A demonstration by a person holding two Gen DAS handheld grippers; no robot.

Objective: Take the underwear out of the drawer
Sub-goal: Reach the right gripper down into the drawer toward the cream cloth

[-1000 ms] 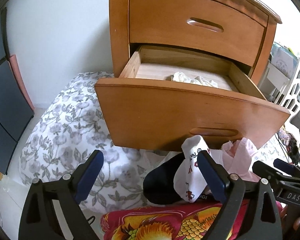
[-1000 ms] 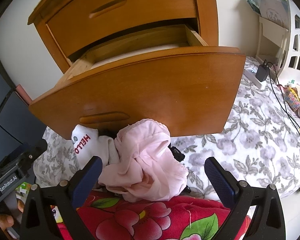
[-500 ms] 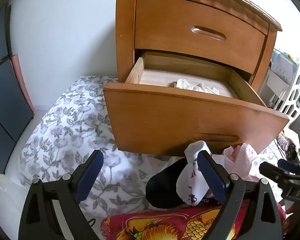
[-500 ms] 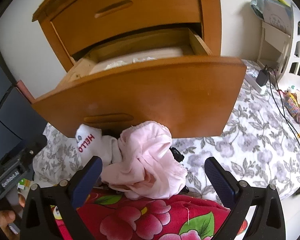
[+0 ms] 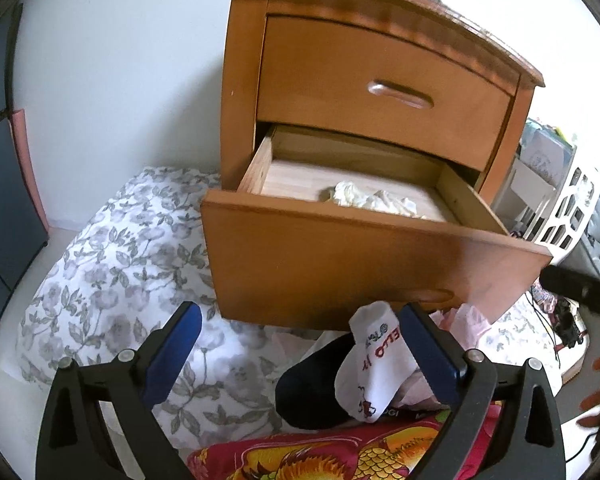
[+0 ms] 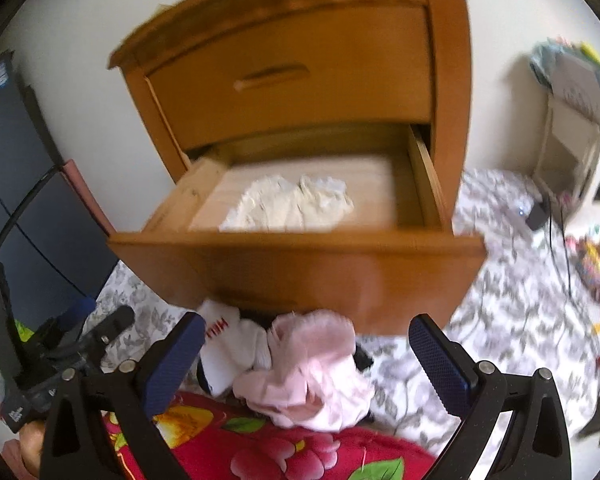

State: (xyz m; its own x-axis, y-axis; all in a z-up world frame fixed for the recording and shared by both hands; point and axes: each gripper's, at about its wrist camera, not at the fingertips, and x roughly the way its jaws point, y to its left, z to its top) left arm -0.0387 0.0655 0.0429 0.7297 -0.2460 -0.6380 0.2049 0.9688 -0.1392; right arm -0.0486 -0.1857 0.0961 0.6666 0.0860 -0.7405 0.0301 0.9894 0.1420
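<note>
The lower drawer [image 6: 300,240] of the wooden nightstand [image 5: 380,60] stands pulled out, and the cream underwear [image 6: 288,204] lies crumpled on its pale floor, a little toward the front wall and roughly central between the sides. Both tongs are spread wide and carry nothing: the right tongs [image 6: 304,352] hang in front of and below the drawer front, over a pile of pink garment [image 6: 312,376] and white sock [image 6: 224,344] on the bed [image 5: 112,264], and the left tongs [image 5: 300,344] sit at a similar height to the side. The step in hand looks to be the reach into the drawer. To do it well, the right tongs should rise clear of the front wall first, then dip down over the raised folds near the middle of the cloth, closing on a bunched ridge rather than a flat edge so the fabric does not slip. Lifting straight up before drawing back should keep the cloth from catching on the front wall.
</note>
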